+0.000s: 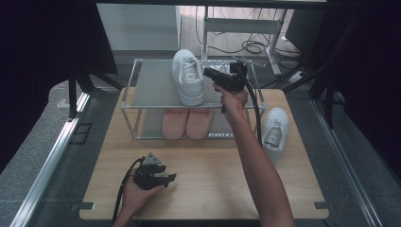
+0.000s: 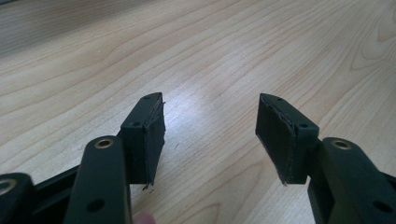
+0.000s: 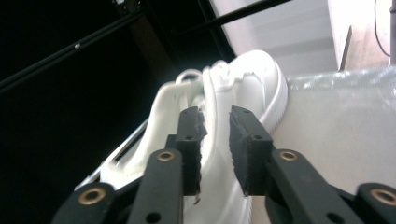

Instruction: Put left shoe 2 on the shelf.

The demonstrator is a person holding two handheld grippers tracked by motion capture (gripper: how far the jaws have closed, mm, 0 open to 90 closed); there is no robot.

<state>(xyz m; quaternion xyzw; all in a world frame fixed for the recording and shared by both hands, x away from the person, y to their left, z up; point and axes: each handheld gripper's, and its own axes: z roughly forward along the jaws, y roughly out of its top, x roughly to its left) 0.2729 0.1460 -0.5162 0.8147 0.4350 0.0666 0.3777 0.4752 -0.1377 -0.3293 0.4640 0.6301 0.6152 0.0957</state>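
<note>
A white sneaker [image 1: 187, 78] stands on the top shelf of a metal shoe rack [image 1: 151, 85] at the far side of the table. My right gripper [image 1: 206, 72] reaches it from the right. In the right gripper view the gripper [image 3: 215, 123] has its jaws close together with the side wall of the sneaker [image 3: 252, 79] pinched between them. Held in a hand near the front left of the table, my left gripper [image 1: 170, 178] is open. In the left gripper view it [image 2: 210, 105] has only bare wood between its jaws.
A pair of pink slippers [image 1: 187, 123] lies on the rack's lower shelf. A second white sneaker [image 1: 274, 128] lies on the wooden table [image 1: 203, 189] to the right of the rack. Dark frames and cables surround the table.
</note>
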